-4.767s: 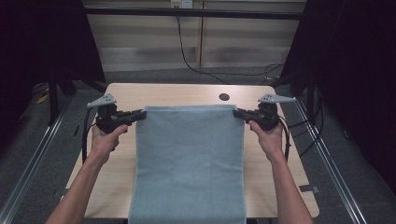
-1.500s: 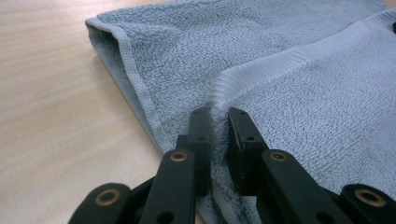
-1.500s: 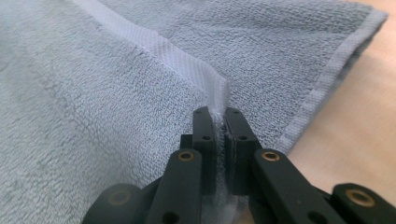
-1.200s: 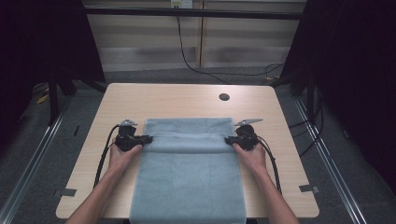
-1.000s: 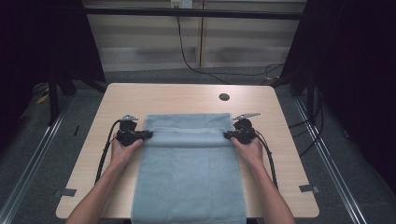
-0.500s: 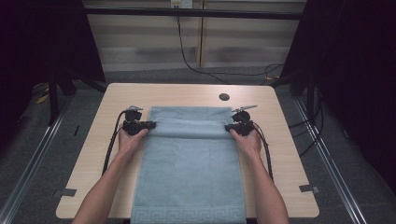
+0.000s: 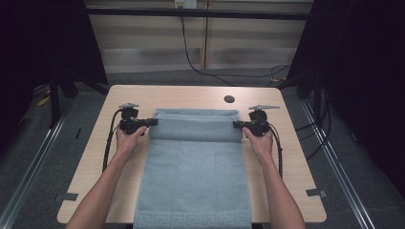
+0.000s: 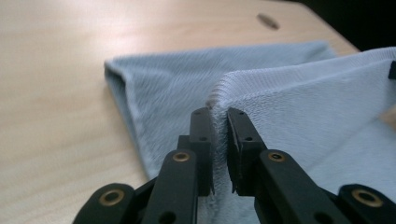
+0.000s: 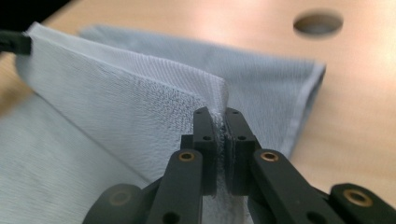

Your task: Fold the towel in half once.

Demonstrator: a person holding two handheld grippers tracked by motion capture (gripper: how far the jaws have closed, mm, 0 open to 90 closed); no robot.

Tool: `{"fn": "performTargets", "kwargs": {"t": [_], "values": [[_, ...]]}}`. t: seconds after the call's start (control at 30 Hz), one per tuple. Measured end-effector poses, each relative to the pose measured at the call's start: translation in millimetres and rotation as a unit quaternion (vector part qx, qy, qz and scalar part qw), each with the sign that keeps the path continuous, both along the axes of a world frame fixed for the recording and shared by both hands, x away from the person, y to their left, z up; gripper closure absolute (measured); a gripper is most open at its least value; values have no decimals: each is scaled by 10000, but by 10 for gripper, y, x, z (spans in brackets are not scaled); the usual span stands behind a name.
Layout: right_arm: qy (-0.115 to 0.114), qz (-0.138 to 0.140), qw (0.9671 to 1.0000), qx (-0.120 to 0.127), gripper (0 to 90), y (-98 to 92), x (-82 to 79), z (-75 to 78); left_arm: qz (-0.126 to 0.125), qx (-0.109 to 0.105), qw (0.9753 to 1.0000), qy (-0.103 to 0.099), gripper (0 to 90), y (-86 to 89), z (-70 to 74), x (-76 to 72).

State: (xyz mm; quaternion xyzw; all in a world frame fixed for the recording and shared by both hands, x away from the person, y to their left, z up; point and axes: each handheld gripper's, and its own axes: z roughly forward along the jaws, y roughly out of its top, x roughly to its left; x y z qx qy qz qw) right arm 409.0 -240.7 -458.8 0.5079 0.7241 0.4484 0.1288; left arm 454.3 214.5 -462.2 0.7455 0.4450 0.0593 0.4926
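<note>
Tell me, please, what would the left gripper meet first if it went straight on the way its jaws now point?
The left gripper, shut on the towel, points across the table at the right gripper. Going straight on, it would first push into the lifted towel fold, then, probably, that gripper.

We reach both forearms forward from the near edge, roughly parallel and well apart, each hand wrapped around its tool, the left gripper (image 7: pixel 152 122) and the right gripper (image 7: pixel 236 124) pointing inward at each other, jaws of both pinched nearly together.
</note>
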Motion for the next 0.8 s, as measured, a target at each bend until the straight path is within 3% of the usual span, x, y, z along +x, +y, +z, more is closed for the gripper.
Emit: {"fn": "performTargets", "kwargs": {"t": [0.03,0.07,0.1,0.13,0.17,0.2,0.3,0.33,0.37,0.5,0.57,0.7,0.77,0.8], "values": [[-113,-4,9999,13,855,-8,-14,85,-27,2,9999,-112,817,11,98,-32],[-228,-7,9997,68,855,-22,-29,171,-27,2,9999,-112,817,11,98,-32],[-346,-18,9993,147,855,-38,-48,258,-60,-13,9993,-357,817,28,303,-103],[-462,0,9987,209,854,-52,-66,342,-134,123,9987,-485,817,30,402,-133],[-570,15,9981,234,854,-56,-87,428,-134,123,9987,-485,817,30,402,-133],[-666,13,9975,223,854,-55,-110,509,-156,86,9974,-691,817,41,576,-196],[-880,44,9958,259,854,-46,-184,723,-164,-10,9951,-977,817,74,796,-294],[-880,44,9958,259,854,-46,-184,723,-164,-10,9951,-977,817,74,796,-294],[-1020,86,9943,283,855,-40,-234,839,-196,-118,9933,-1132,817,105,903,-369],[-1210,139,9919,358,855,-49,-340,1036,-278,-244,9907,-1311,817,145,1020,-485],[-1328,164,9903,360,855,-51,-406,1131,-352,-287,9878,-1491,818,155,1134,-613],[-1521,211,9870,481,856,-90,-555,1306,-511,-340,9858,-1563,818,161,1249,-761],[-1567,233,9861,508,856,-101,-603,1348,-592,-390,9834,-1668,818,180,1333,-873],[-1672,295,9837,590,856,-120,-706,1425,-656,-516,9815,-1725,818,207,1411,-980]]}}
